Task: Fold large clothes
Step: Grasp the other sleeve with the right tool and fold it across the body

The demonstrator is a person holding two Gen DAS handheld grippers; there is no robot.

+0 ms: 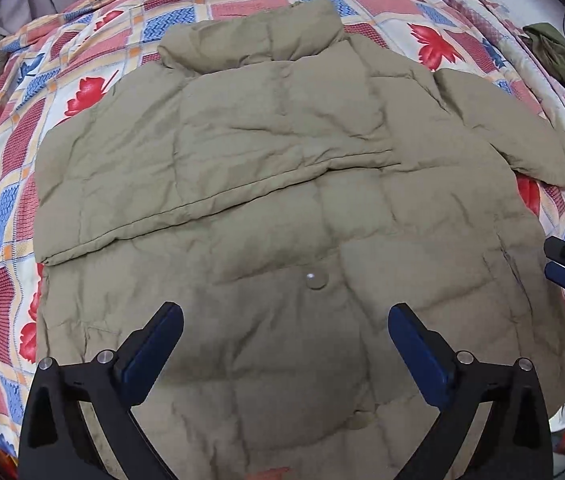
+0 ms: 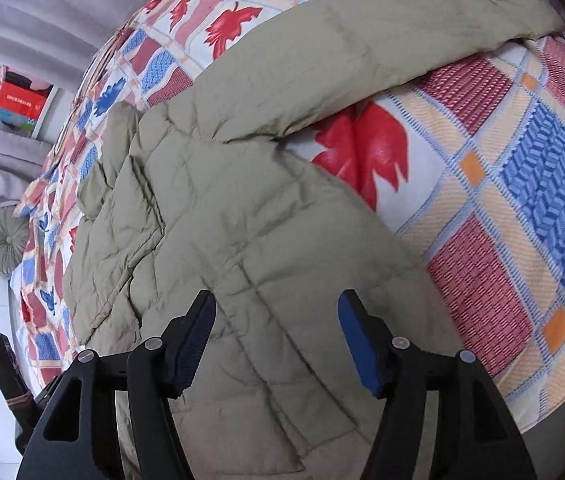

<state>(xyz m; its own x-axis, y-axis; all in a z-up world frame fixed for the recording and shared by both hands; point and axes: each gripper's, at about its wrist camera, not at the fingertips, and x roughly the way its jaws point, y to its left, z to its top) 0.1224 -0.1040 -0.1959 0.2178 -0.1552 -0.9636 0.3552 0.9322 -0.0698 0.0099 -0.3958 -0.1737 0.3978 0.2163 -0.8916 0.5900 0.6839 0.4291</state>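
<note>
A khaki padded jacket [image 1: 282,184] lies flat on the bed, collar [image 1: 250,40] at the far end. One sleeve is folded across its chest [image 1: 210,160]; the other sleeve [image 1: 522,128] sticks out to the right. My left gripper [image 1: 284,320] hovers open over the lower front, near a clear snap button [image 1: 316,280]. In the right wrist view my right gripper [image 2: 276,312] stands open above the jacket's side [image 2: 242,248], with the spread sleeve [image 2: 382,40] beyond it. The right gripper [image 1: 562,264] also shows at the left wrist view's right edge.
A patchwork bedspread [image 1: 10,152] with red and blue leaves covers the bed. A round grey-green cushion [image 2: 4,240] lies at the bed's far side. Dark clothes [image 1: 562,60] are heaped at the far right. Grey curtains [image 2: 42,20] and a shelf with boxes [image 2: 18,104] stand behind.
</note>
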